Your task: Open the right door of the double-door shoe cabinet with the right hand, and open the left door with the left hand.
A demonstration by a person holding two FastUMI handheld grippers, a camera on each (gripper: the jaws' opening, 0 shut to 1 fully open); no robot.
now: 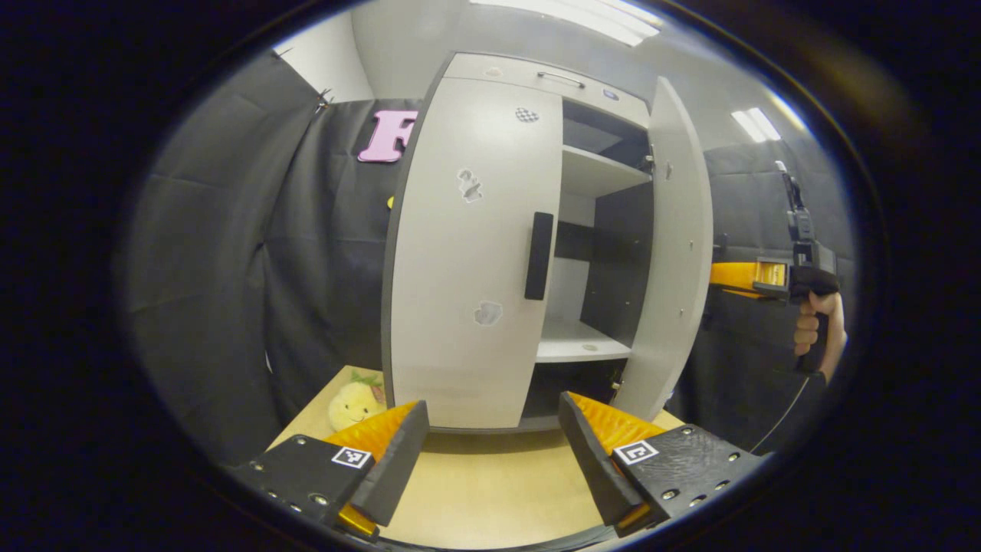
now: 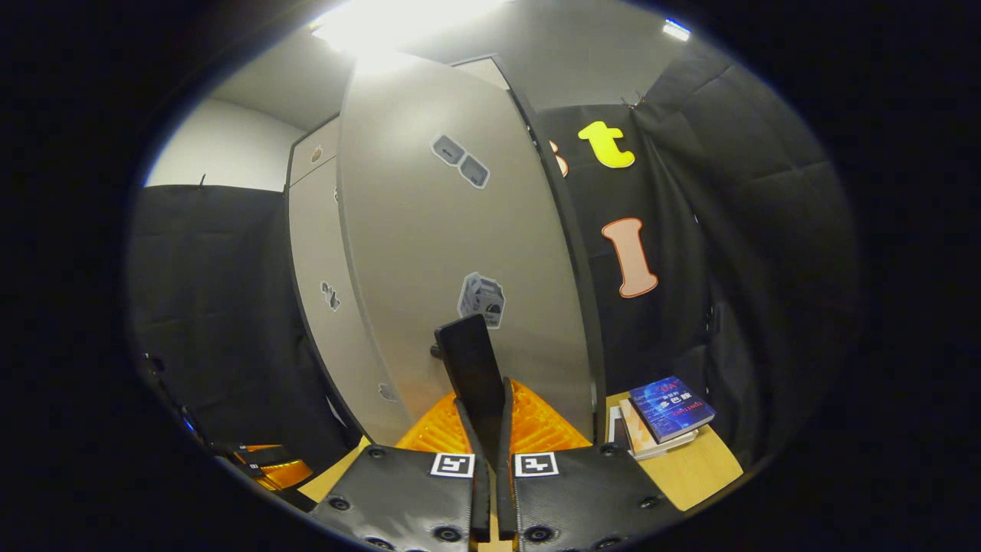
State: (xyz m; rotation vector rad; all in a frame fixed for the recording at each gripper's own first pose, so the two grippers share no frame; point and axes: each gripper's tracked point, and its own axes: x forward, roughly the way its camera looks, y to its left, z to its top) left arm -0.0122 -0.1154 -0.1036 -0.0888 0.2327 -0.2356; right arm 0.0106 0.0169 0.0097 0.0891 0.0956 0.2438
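1 door done: the right door point(image 1: 668, 253) is swung wide, its handle point(image 2: 469, 368) pinched between the closed right gripper point(image 2: 486, 429). The left gripper point(image 1: 490, 452) is held spread and empty, short of the left door point(image 1: 475, 261), whose handle point(image 1: 539, 255) sits ahead, slightly right. Risk: the slim, smooth bar could be missed or slipped off. Flat matte panels, ribbed finger backs.

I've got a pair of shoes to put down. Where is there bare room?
Bare: the tabletop before the closed left door, and the lower shelf behind the open right door. Crowded: books at one corner, plush toy at another.
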